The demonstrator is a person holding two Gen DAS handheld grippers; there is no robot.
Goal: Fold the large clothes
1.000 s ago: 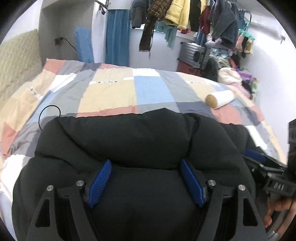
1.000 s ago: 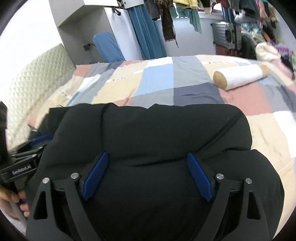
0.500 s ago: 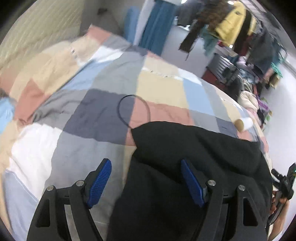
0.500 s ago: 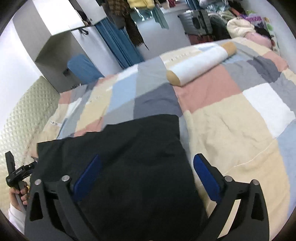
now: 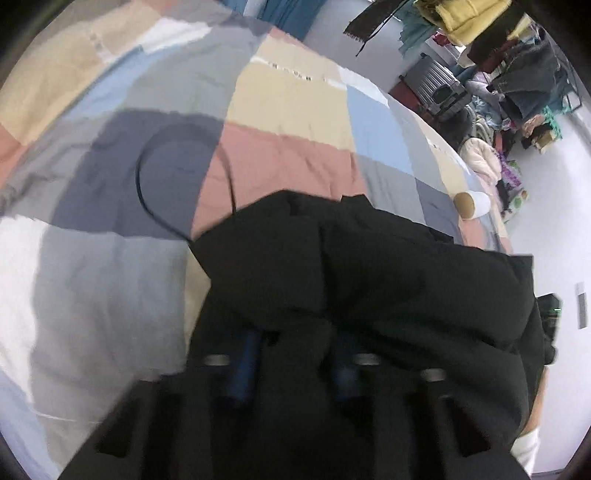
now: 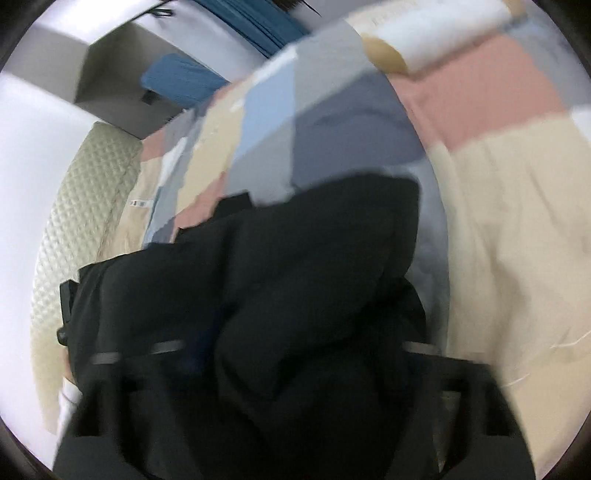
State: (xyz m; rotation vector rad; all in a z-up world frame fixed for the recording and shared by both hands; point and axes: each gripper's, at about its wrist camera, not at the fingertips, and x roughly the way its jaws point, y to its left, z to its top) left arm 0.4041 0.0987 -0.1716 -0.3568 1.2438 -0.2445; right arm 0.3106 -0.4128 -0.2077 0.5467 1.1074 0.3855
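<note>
A large black padded jacket (image 5: 369, 280) lies bunched on the patchwork bed cover (image 5: 288, 162). My left gripper (image 5: 295, 354) has its blue pads close together with a fold of the jacket's left end between them. The jacket also fills the right wrist view (image 6: 314, 277). My right gripper (image 6: 291, 354) is blurred; the fabric drapes over it and hides the pads, so its grip is unclear. A thin black cord (image 5: 147, 192) loops out from the jacket onto the cover.
A white bolster with a tan end (image 5: 471, 205) lies on the bed's far side, also in the right wrist view (image 6: 424, 40). A quilted headboard (image 6: 85, 229) stands to the left. Hanging clothes (image 5: 476, 18), a suitcase (image 5: 436, 85) and piled clothes stand beyond the bed.
Both grippers have swung out to the jacket's ends and dropped low. The left one has closed from wide open onto the fabric. The jacket now bunches up over both grippers.
</note>
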